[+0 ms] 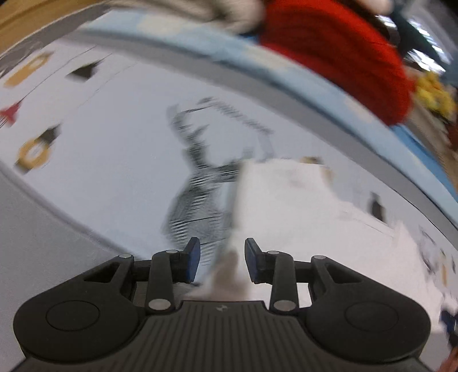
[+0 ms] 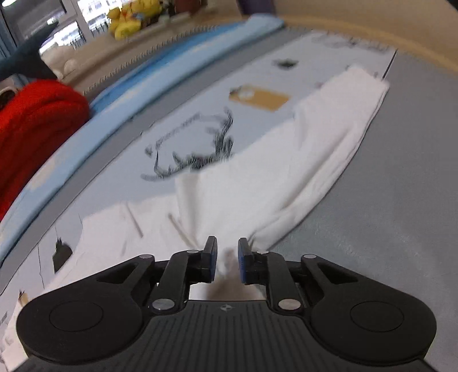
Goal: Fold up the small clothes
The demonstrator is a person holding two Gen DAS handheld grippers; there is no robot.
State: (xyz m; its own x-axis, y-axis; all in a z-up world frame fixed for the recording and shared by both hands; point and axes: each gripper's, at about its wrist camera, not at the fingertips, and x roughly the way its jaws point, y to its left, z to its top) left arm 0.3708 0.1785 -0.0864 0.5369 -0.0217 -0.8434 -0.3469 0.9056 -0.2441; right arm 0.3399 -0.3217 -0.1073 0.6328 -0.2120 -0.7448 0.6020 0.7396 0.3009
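A white garment [image 2: 257,183] lies on a pale printed mat [image 2: 200,94], stretched from my right gripper toward the far right edge. My right gripper [image 2: 227,259] has its jaws a little apart with a bunch of the white cloth between them. In the left wrist view the same white garment [image 1: 286,200] runs from between the jaws out to the right. My left gripper [image 1: 222,261] stands wider apart, with white cloth in the gap. Both views are motion-blurred.
A red knitted garment [image 1: 343,54] sits at the mat's far edge, also in the right wrist view [image 2: 34,120]. A light blue padded border [image 2: 143,77] and a grey surface [image 2: 400,200] surround the mat. Yellow soft toys [image 2: 128,17] sit beyond.
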